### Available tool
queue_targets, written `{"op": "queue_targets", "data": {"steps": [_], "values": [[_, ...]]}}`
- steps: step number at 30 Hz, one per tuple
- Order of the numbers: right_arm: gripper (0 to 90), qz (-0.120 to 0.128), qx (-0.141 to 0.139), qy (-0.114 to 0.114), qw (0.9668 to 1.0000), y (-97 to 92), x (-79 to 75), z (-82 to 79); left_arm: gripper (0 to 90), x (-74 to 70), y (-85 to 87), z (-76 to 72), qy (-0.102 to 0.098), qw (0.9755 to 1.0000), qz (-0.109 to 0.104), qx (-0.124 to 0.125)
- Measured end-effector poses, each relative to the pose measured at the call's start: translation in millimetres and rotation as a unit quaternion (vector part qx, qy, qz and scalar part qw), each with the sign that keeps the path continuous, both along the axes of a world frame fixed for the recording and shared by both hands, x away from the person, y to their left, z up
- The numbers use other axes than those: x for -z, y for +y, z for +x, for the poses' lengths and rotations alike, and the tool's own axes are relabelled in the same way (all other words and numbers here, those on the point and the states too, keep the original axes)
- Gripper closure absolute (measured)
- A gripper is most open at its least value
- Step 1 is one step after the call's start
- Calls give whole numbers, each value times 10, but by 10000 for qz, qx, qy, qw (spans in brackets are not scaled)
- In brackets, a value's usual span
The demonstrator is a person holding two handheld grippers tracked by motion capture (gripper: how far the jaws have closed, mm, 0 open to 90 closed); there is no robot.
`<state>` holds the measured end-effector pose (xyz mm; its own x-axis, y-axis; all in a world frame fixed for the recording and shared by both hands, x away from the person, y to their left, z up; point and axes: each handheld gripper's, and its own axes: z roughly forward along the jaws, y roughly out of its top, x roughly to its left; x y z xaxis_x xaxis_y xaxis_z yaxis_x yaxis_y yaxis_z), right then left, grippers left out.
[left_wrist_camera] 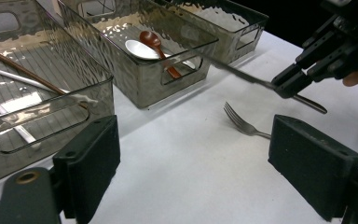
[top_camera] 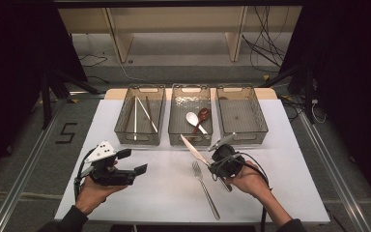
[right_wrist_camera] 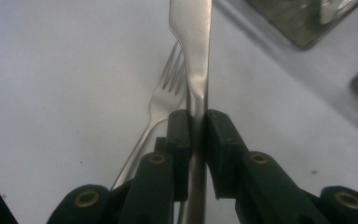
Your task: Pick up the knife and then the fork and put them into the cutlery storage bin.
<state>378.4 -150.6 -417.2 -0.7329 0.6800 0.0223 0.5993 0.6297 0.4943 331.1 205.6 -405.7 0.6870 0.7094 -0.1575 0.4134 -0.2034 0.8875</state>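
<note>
The right gripper (top_camera: 221, 159) pinches the knife (top_camera: 193, 149) near the blade's base, so the long blade, pointing toward ten o'clock, could swivel in the thin grip or clip the middle bin (top_camera: 190, 137). The left gripper (top_camera: 128, 162) hovers open at eight o'clock, empty; the fork (top_camera: 205, 189) lies beneath.

Right gripper (top_camera: 211, 155): jaws nearly together, pads clamped on both sides of a thin knife (right_wrist_camera: 192, 56), hand cupping the body from below. Left gripper (top_camera: 134, 162): jaws wide apart, nothing between them, held level in the palm.
</note>
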Motion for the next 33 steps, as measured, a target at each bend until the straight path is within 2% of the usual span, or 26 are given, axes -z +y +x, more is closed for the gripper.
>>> {"op": "queue_targets", "data": {"steps": [4, 9, 16, 33], "values": [[807, 229, 157, -159, 9995, -94, -129, 47, 159, 1, 3, 3, -20, 10000, -52, -52], [807, 398, 343, -333, 9981, -203, -256, 125, 159, 1, 16, 7, -44, 9999, -67, -77], [807, 595, 694, -569, 9942, -363, -418, 306, 159, 4, 33, 13, -55, 9999, -98, -127], [807, 869, 1287, -769, 9849, -555, -614, 710, 159, 4, 53, 10, -109, 9997, -124, -179]]}}
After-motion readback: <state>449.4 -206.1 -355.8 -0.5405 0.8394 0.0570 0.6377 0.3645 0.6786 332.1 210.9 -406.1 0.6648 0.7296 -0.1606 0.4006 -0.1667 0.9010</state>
